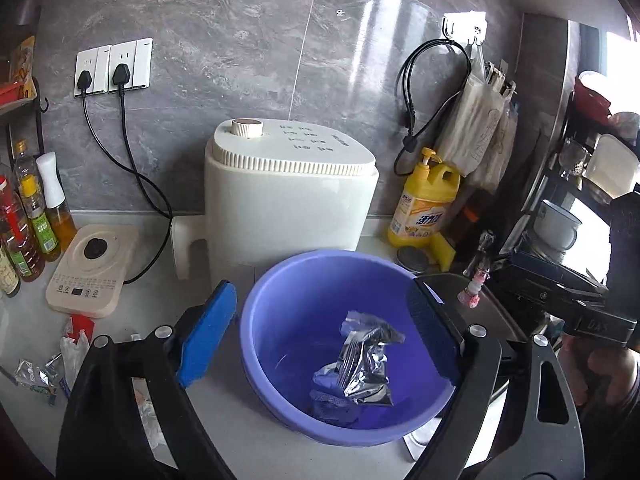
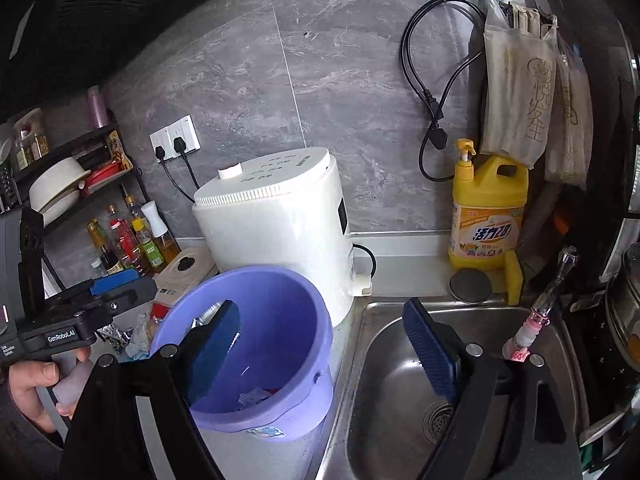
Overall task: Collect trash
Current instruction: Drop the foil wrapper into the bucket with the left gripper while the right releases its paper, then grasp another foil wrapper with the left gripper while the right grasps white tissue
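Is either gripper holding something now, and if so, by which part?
Nothing is held. The left gripper is open above the purple basin; the right gripper is open too, with nothing between its fingers.

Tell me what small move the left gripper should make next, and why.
Probably swing the left gripper left toward the scattered wrappers on the counter. Its fingers are open and hold nothing, a silver foil packet already lies in the purple basin, and loose trash remains outside it.
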`<state>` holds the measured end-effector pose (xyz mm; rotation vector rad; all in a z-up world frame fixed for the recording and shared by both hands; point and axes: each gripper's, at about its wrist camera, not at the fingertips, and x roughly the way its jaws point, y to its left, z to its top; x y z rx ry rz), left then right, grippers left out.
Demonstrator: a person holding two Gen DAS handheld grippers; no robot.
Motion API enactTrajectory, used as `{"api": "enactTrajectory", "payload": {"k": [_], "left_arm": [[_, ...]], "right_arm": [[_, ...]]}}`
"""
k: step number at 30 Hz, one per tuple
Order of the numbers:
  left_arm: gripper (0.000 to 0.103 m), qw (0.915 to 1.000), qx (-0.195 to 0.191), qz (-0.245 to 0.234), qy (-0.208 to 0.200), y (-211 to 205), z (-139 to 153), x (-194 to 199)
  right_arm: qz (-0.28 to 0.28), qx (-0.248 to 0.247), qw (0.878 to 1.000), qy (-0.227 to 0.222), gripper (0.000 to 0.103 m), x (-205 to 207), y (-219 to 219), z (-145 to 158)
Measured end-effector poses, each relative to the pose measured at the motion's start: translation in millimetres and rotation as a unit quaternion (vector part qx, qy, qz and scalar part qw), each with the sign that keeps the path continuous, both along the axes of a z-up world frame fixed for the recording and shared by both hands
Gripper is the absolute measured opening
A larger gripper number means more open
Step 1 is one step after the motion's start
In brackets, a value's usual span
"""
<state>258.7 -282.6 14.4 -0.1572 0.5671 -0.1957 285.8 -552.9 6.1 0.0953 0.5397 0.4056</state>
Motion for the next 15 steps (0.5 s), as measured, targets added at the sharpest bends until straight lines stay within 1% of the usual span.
{"api": "enactTrajectory", "payload": {"k": [2, 4, 8, 11, 15], "left_arm": [[0.086, 0.9998, 0.006, 0.019, 0.006, 10.3, -0.7, -4.1], [0.092, 0.9992, 0.010, 0.037, 0.005, 23.2, -0.7, -11.5], [0.093, 0.9979, 0.014, 0.062, 0.007, 52.9, -0.5, -26.3], [0.095, 0.9966, 0.019, 0.080, 0.006, 79.9, -1.0, -38.4], [0.095, 0.9950, 0.022, 0.097, 0.009, 121.2, -5.1, -55.5]], "right_arm": [[0.007, 0.004, 1.000, 0.000, 0.083, 0.3, 1.0, 1.3], [0.017, 0.007, 1.000, -0.002, 0.085, -0.2, 4.8, 2.4], [0.030, 0.013, 0.999, -0.008, 0.090, -4.7, 24.3, 7.2], [0.042, 0.018, 0.999, -0.013, 0.093, -10.3, 46.1, 10.3], [0.060, 0.013, 0.998, -0.015, 0.094, -17.5, 88.1, 11.4]]}}
